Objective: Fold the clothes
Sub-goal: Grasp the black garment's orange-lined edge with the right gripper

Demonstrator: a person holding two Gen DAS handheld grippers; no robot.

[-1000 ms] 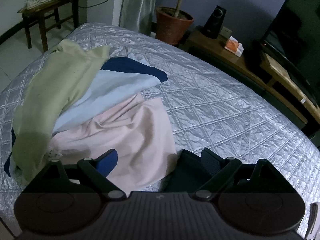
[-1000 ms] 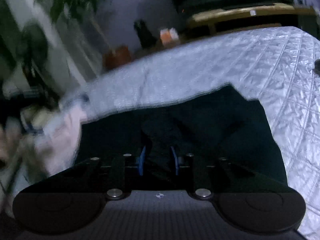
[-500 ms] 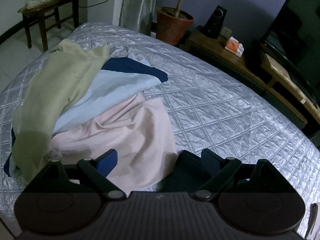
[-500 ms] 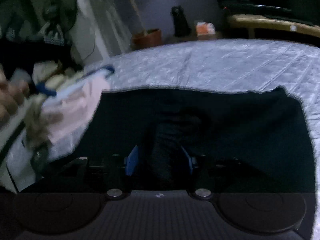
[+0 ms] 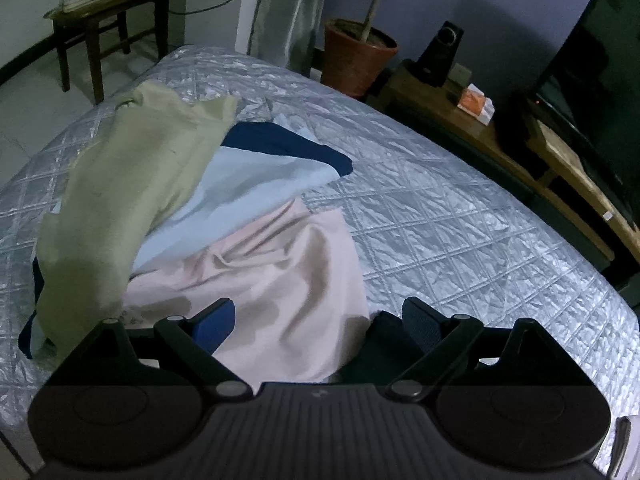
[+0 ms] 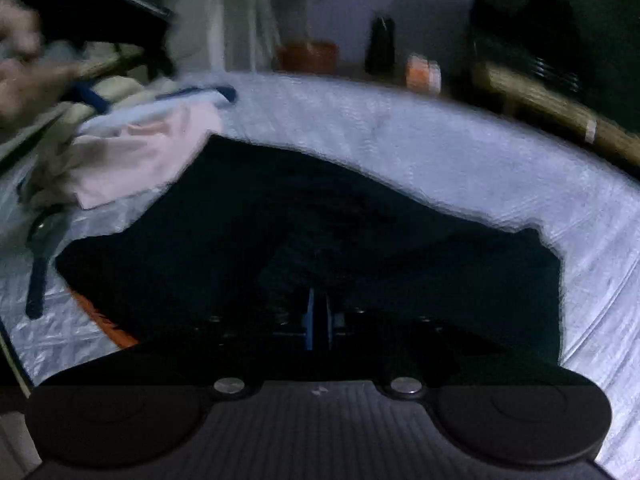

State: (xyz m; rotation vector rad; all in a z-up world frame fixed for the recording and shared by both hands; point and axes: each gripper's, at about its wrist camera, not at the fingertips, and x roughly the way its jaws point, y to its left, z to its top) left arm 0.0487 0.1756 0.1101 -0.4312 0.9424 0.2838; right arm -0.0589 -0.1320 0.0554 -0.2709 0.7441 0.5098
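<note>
A pile of garments lies on the silver quilted bed point(image 5: 460, 208): an olive one point(image 5: 132, 184), a light blue one point(image 5: 256, 184), a navy one point(image 5: 288, 144) and a pink one point(image 5: 288, 280) in front. My left gripper point(image 5: 318, 320) hangs open just above the pink garment's near edge, holding nothing. A dark garment point(image 6: 320, 220) lies spread on the bed point(image 6: 440, 140) in the blurred right wrist view. My right gripper point(image 6: 318, 320) is shut on a bunched fold of it. A corner of the dark garment point(image 5: 380, 340) shows by the left gripper's right finger.
A wooden chair with shoes point(image 5: 96, 4) stands at the far left. A potted plant point(image 5: 356, 52), a speaker point(image 5: 440, 52) and a TV point(image 5: 592, 80) on a low wooden bench line the far side. A person's hand point(image 6: 20, 76) shows at the left of the right wrist view.
The right gripper's pads have drawn together on the dark cloth, and its view has swung so more of the garment shows spread out. The left gripper has stayed put and open.
</note>
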